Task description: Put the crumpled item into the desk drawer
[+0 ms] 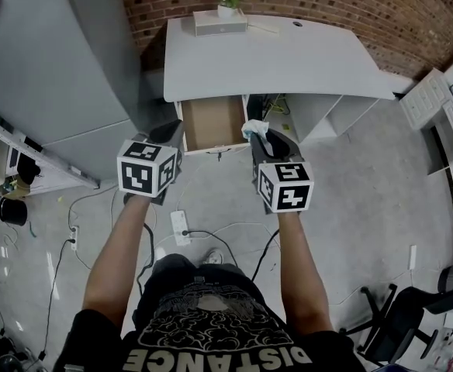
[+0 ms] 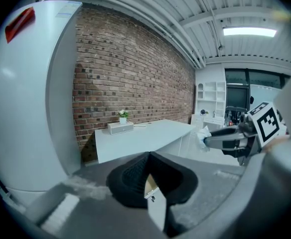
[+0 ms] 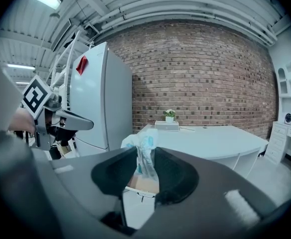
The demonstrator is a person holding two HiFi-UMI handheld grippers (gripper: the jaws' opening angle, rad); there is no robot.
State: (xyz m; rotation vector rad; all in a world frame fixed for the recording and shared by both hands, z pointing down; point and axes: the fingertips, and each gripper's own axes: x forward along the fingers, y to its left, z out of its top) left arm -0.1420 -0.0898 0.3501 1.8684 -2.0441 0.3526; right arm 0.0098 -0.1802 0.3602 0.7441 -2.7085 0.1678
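The white desk (image 1: 273, 60) stands ahead with its drawer (image 1: 211, 122) pulled open, showing a bare brown bottom. My right gripper (image 1: 259, 134) hovers at the drawer's right front corner, shut on a crumpled white item (image 1: 254, 127) with blue print. In the right gripper view the crumpled item (image 3: 143, 151) sticks up between the black pads of the right gripper (image 3: 145, 156), with the drawer (image 3: 140, 183) just behind. My left gripper (image 1: 176, 130) is at the drawer's left front corner. Its tips meet in the left gripper view (image 2: 148, 157), with nothing held.
A grey box with a small potted plant (image 1: 220, 20) sits at the desk's back edge. A tall grey fridge (image 1: 48, 53) stands left of the desk. A power strip and cables (image 1: 180, 227) lie on the floor. An office chair (image 1: 413, 316) is at the lower right.
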